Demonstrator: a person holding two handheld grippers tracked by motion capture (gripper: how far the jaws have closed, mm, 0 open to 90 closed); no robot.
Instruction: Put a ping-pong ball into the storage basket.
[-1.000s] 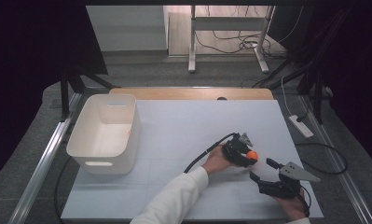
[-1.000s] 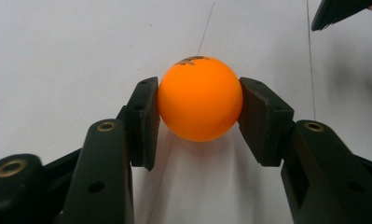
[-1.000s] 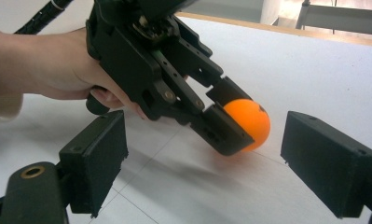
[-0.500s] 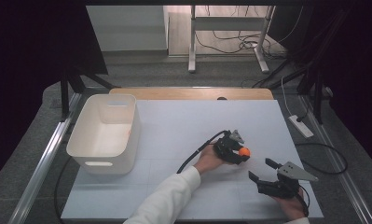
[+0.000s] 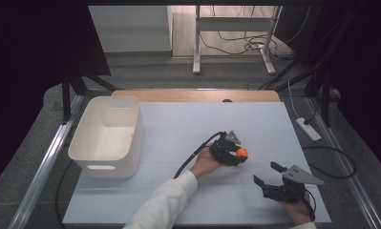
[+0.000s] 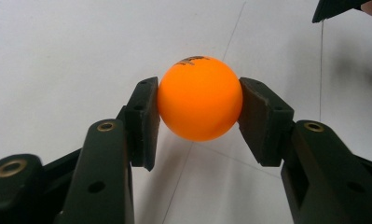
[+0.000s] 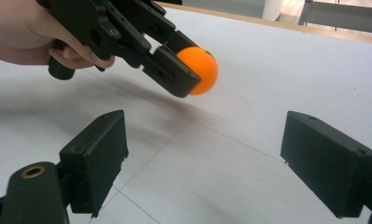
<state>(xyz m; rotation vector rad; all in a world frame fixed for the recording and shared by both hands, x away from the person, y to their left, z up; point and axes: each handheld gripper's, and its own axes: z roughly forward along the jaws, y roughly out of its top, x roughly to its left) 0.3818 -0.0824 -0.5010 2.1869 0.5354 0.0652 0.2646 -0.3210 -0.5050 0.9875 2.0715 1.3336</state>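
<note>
An orange ball (image 6: 200,98) sits clamped between the two black pads of my left gripper (image 6: 198,121), held a little above the white table. From above, the ball (image 5: 242,152) shows at the tip of the left gripper (image 5: 238,155), right of the table's middle. The right gripper view catches the same ball (image 7: 200,70) in the left gripper (image 7: 181,70), up and to the left. My right gripper (image 7: 202,154) stands open over bare table, nothing between its jaws. It rests near the table's front right corner in the high view, as the right gripper (image 5: 268,178).
A white plastic bin (image 5: 108,136) stands on the left side of the white table (image 5: 193,124). A wooden strip runs along the far edge. A white power strip (image 5: 308,129) lies off the right edge, with cables on the floor behind.
My left gripper has carried the orange ball leftward and a bit nearer the table's front. The right gripper has stayed put.
</note>
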